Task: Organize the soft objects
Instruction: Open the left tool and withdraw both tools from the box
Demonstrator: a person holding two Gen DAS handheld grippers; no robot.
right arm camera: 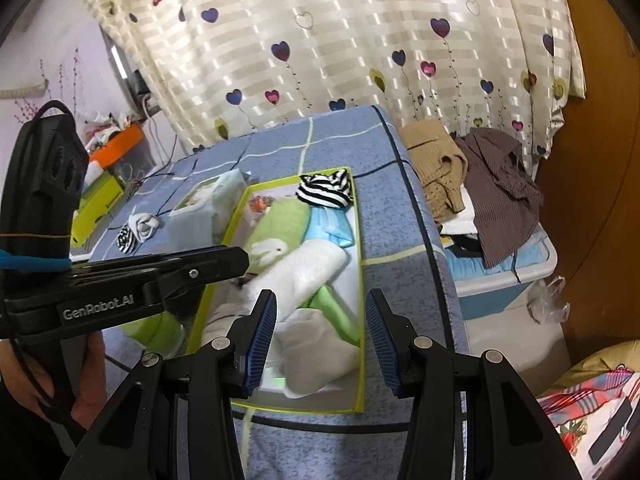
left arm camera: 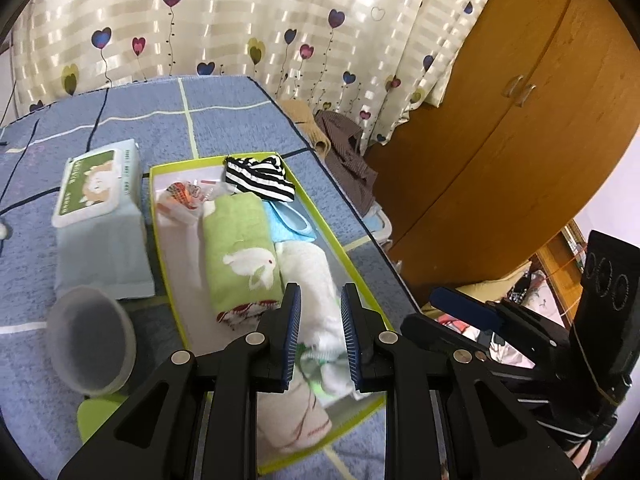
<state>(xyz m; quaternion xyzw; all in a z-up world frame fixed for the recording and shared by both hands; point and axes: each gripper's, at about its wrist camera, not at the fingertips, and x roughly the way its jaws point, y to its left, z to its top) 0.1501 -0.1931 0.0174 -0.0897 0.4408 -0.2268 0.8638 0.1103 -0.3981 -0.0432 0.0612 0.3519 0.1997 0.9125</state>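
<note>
The left gripper (left arm camera: 320, 330) is clenched on a white towel (left arm camera: 316, 280) in the green-rimmed box (left arm camera: 372, 300) on the bed, its near end hidden by the fingers. The right gripper (right arm camera: 320, 340) is held released above the box's near end. Rolled socks (right arm camera: 138, 230) left of the box are seen only from the right wrist.

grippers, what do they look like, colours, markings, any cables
Both grippers, left and right, have black plastic frames, silver pivot screws and ribbed blue pads inside the jaws. The left one's side reads GenRobot.AI in white. Its black handle has a blue band, a thin yellow one, and a black cable.
</note>
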